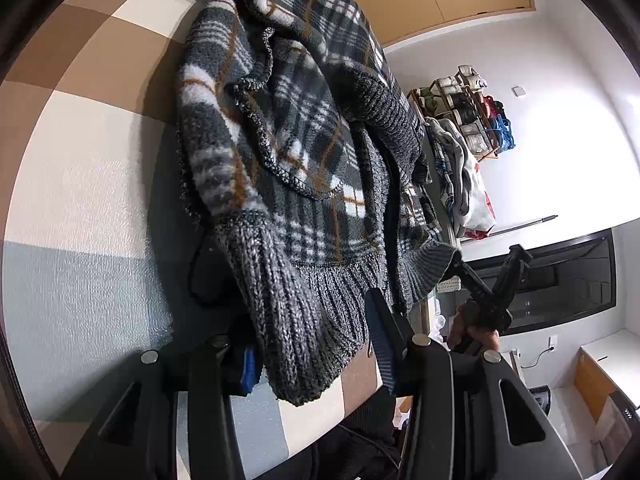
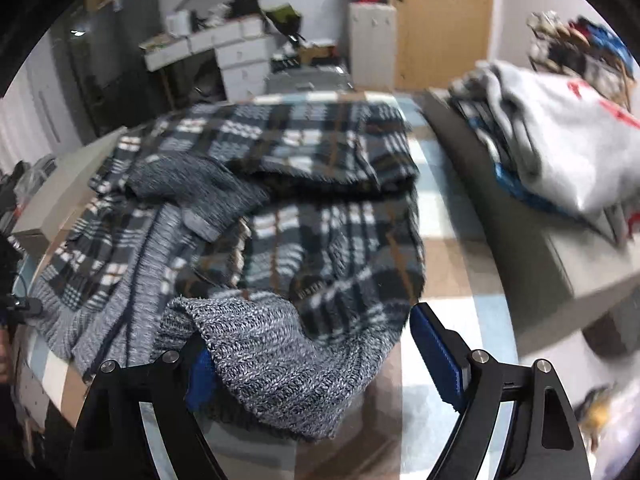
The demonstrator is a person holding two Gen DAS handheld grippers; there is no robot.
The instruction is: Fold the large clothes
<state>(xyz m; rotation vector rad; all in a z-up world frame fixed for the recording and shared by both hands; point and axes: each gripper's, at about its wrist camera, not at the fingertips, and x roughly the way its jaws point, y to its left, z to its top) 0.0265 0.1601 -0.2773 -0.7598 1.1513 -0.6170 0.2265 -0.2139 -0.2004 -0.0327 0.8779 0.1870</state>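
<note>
A large plaid fleece jacket (image 1: 288, 120) with grey knit cuffs and hem lies bunched on a checked table (image 1: 80, 184). It also shows in the right wrist view (image 2: 320, 240). My left gripper (image 1: 316, 344) stands wide open around a grey knit cuff (image 1: 288, 320) at the near table edge. My right gripper (image 2: 320, 356) is wide open, with another grey knit cuff (image 2: 272, 360) draped over its left finger (image 2: 200, 372). The right gripper also shows in the left wrist view (image 1: 486, 300), at the jacket's hem corner.
A pile of folded clothes (image 2: 560, 152) sits on a grey surface at the right. A rack with bags (image 1: 468, 108) stands by the white wall. Drawers and a wooden door (image 2: 440, 20) are behind the table.
</note>
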